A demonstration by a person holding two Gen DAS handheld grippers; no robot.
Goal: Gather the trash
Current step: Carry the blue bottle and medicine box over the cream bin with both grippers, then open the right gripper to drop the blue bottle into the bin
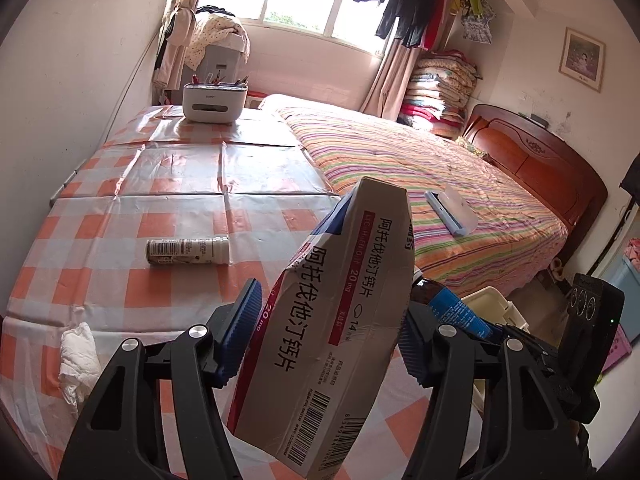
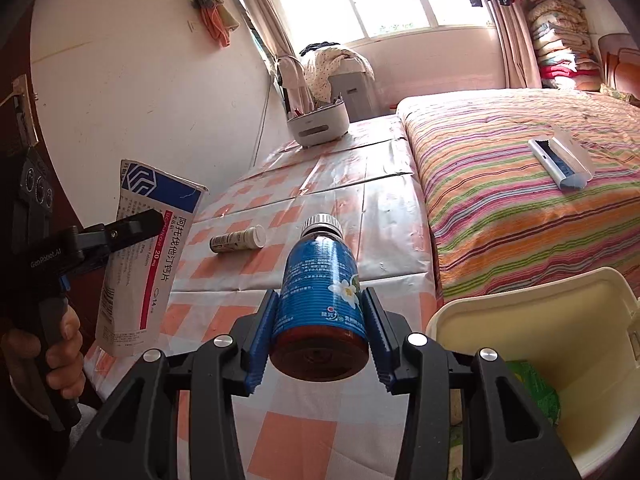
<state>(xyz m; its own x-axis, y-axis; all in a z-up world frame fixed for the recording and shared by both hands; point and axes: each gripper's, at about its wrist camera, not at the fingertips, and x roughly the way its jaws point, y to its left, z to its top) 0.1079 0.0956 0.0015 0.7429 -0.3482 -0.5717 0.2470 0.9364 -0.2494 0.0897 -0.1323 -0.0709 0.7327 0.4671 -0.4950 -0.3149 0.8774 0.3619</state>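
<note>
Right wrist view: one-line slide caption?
Right hand-held gripper clamps a blue-labelled brown bottle beside the open cream bin; checked table beyond.

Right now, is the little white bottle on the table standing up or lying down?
Lying down: the small white bottle rests on its side on the checked tablecloth.

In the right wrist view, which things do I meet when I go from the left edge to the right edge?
Hand on the left gripper's handle → medicine box → small white bottle lying on the table → brown bottle with blue label in the right gripper → cream bin.
</note>
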